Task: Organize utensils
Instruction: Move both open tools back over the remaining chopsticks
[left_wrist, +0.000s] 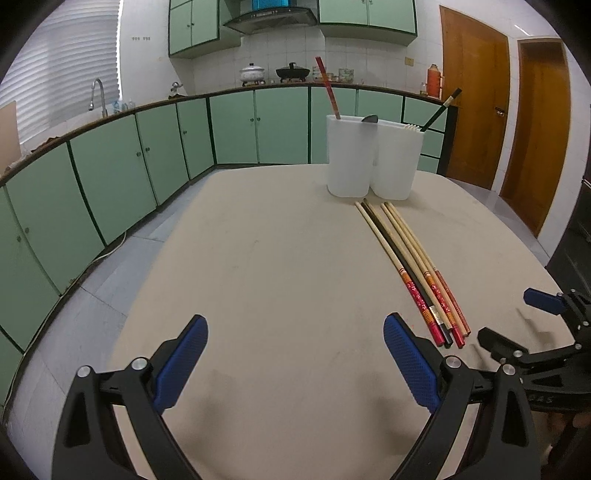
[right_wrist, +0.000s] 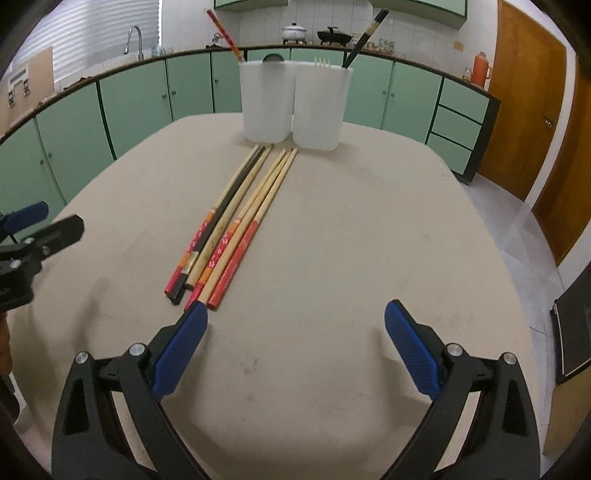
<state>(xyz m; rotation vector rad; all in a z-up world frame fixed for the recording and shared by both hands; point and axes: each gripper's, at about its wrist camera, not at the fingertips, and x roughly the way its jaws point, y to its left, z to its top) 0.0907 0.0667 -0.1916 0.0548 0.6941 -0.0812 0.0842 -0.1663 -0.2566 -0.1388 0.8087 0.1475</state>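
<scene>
**A:** Right wrist view, nearest first: what is there?

**B:** The right gripper (right_wrist: 293, 317) hangs over a beige table (right_wrist: 369, 240), its blue pads spread wide with nothing between them. Its left pad tip sits just at the red handle ends of a row of chopsticks (right_wrist: 236, 221). They lie flat side by side, tips pointing away.

**A:** And beyond them?

**B:** Two white holders (right_wrist: 295, 103) stand touching each other, just past the chopstick tips. A red chopstick (right_wrist: 225, 29) leans out of the left one, a dark chopstick (right_wrist: 365, 33) out of the right one.

**A:** Where is the other hand's tool?

**B:** The left gripper (left_wrist: 295, 336) is also spread wide and empty, over bare table to the left of the row.

**A:** Which step is this?

**B:** My reading: some utensils are already sorted, and the loose chopsticks are not yet picked up. This looks like the approach before a grasp.

**A:** What does the next move need?

**B:** Probably a small shift left, then closing on one thin stick near its handle without rolling its neighbours.
</scene>
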